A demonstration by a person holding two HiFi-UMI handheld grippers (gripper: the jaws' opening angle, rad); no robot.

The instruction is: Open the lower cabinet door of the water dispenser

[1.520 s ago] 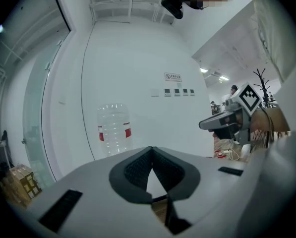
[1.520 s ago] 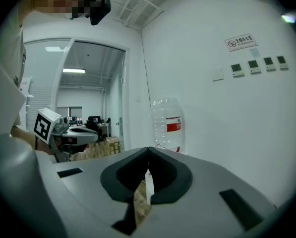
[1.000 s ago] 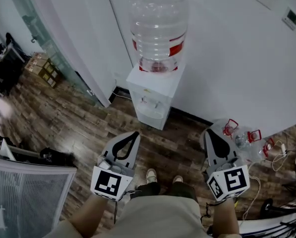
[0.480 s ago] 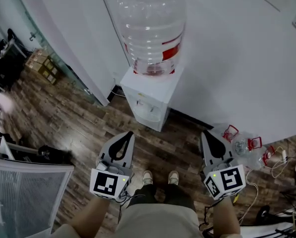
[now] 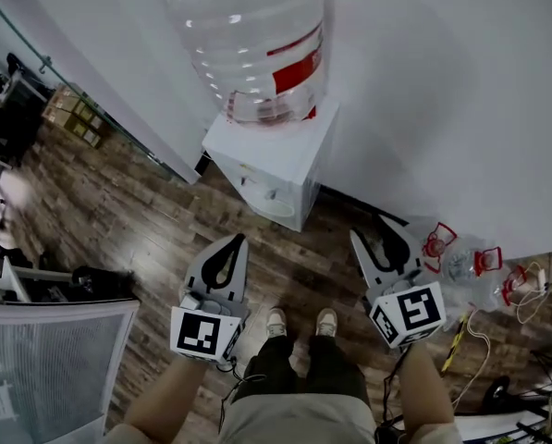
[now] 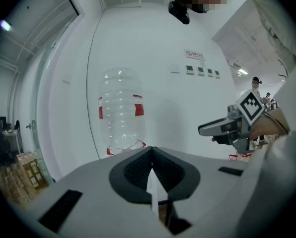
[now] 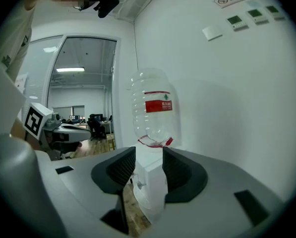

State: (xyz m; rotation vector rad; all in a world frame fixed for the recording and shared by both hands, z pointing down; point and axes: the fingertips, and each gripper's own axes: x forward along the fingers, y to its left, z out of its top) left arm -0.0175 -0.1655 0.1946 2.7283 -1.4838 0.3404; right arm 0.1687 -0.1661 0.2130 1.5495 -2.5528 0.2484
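The white water dispenser [image 5: 271,160] stands against the wall with a big clear bottle [image 5: 252,40] on top. From above I see its top and tap recess [image 5: 274,192]; the lower cabinet door is hidden. My left gripper [image 5: 231,240] hangs in front of it, jaws shut and empty. My right gripper [image 5: 384,225] is to the right, its jaws opening with nothing between them. In the right gripper view the dispenser [image 7: 150,185] shows through the gap of the right gripper [image 7: 148,155]. In the left gripper view the left gripper [image 6: 151,150] is closed below the bottle [image 6: 120,113].
Empty bottles with red handles [image 5: 460,262] and cables [image 5: 525,285] lie on the wood floor at right. Cardboard boxes [image 5: 72,114] sit by a glass partition at left. A grey mesh chair back [image 5: 44,359] is at lower left. The person's feet [image 5: 299,322] stand between the grippers.
The dispenser has grown larger and nearer in the head view. Both grippers moved forward and down toward it. The right gripper's jaws, shut before, have parted.
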